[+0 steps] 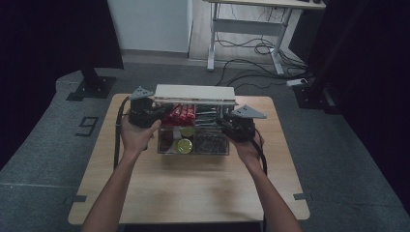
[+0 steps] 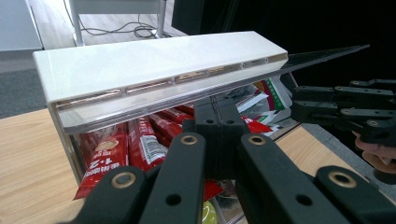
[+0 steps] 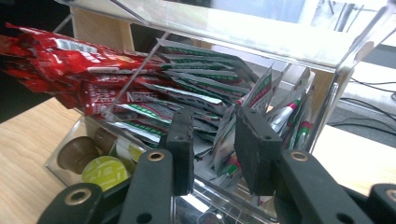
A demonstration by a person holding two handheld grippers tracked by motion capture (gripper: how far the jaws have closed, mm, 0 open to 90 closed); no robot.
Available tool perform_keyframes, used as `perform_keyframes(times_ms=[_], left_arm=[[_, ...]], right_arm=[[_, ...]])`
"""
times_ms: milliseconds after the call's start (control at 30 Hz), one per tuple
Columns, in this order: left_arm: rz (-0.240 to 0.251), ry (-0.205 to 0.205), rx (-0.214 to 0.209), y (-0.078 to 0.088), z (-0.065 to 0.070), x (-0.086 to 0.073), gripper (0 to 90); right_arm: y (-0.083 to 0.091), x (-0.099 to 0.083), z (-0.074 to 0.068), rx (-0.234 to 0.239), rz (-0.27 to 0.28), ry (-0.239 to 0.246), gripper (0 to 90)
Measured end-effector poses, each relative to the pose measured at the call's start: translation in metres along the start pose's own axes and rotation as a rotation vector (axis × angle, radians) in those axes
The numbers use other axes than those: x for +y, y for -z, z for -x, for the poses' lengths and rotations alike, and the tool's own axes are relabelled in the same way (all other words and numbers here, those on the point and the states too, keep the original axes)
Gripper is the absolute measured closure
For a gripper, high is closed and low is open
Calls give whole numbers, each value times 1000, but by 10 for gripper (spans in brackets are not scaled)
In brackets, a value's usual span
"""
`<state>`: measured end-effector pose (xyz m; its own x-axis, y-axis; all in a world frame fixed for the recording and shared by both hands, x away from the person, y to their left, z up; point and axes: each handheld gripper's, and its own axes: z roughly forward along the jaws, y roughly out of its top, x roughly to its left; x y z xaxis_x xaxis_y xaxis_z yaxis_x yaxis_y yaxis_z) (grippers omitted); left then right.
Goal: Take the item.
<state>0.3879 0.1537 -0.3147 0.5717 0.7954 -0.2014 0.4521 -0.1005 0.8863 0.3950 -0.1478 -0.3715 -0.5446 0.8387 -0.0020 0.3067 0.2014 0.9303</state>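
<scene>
A clear box [image 1: 193, 140] sits at the middle of the far half of the table [image 1: 188, 188], its white lid [image 1: 194, 94] raised at the far side. Red sachets [image 1: 180, 115] fill its far left part, green-striped sachets [image 3: 205, 88] the far right, and capsules [image 1: 183, 145] lie near the front. The left gripper [image 2: 217, 135] is fully closed at the box's left end, under the lid. The right gripper [image 3: 212, 149], jaws partly apart with nothing between them, faces the green-striped sachets from the right.
</scene>
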Motion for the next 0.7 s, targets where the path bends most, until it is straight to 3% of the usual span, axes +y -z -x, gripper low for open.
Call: perform_keyframes(times_ms=[533, 700], left_arm=[[0, 1, -2, -1, 1, 0, 900], [-2, -1, -3, -2, 1, 0, 900]], right_arm=[[-14, -2, 4, -38, -17, -6, 713], [-18, -1, 2, -70, -24, 13, 745]])
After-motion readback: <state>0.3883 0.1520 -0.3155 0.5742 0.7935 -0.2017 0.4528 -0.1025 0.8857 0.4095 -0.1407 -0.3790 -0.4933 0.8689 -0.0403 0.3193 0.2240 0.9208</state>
